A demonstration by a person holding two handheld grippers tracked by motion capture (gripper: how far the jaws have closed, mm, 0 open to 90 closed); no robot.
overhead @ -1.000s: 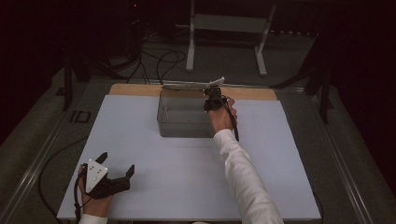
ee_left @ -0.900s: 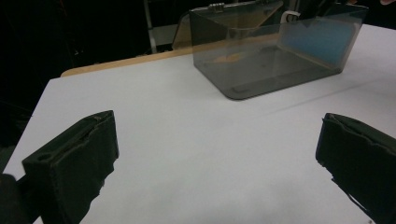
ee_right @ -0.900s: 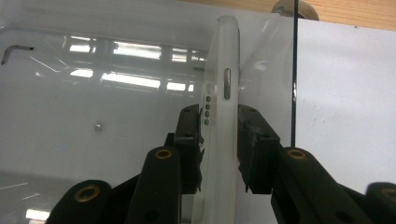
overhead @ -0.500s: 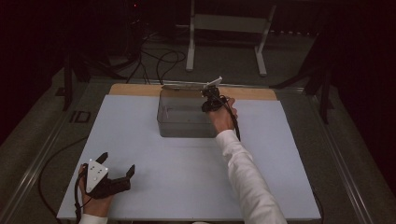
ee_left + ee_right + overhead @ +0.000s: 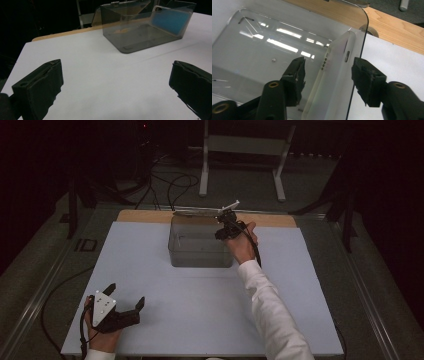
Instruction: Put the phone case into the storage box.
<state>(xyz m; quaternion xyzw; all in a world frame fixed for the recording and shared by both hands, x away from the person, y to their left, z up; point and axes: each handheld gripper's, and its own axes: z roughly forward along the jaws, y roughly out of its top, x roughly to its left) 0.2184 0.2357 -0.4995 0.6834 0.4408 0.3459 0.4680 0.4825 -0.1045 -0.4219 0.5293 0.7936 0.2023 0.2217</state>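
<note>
Right gripper view: the right gripper (image 5: 327, 75), jaws spread, straddles the phone case (image 5: 334, 75) leaning inside the clear box (image 5: 262, 50); I'd lift away straight, avoiding the wall. The left gripper (image 5: 122, 301) rests released near the table's front-left corner.

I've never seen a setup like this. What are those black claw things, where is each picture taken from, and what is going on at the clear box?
There is no robot here: a person holds a black two-jaw hand tool in each hand. The high view looks down on the white table. The other two pictures come from cameras riding on the tools, looking along their jaws.

The left tool rests near the table's front edge, jaws wide open on nothing.

The right tool reaches over the smoky see-through plastic box, whose lid stands open at the back. Its jaws sit on either side of a pale translucent phone case with a blue face, which leans inside the box against its wall. The jaws are apart and do not seem to pinch it.
</note>
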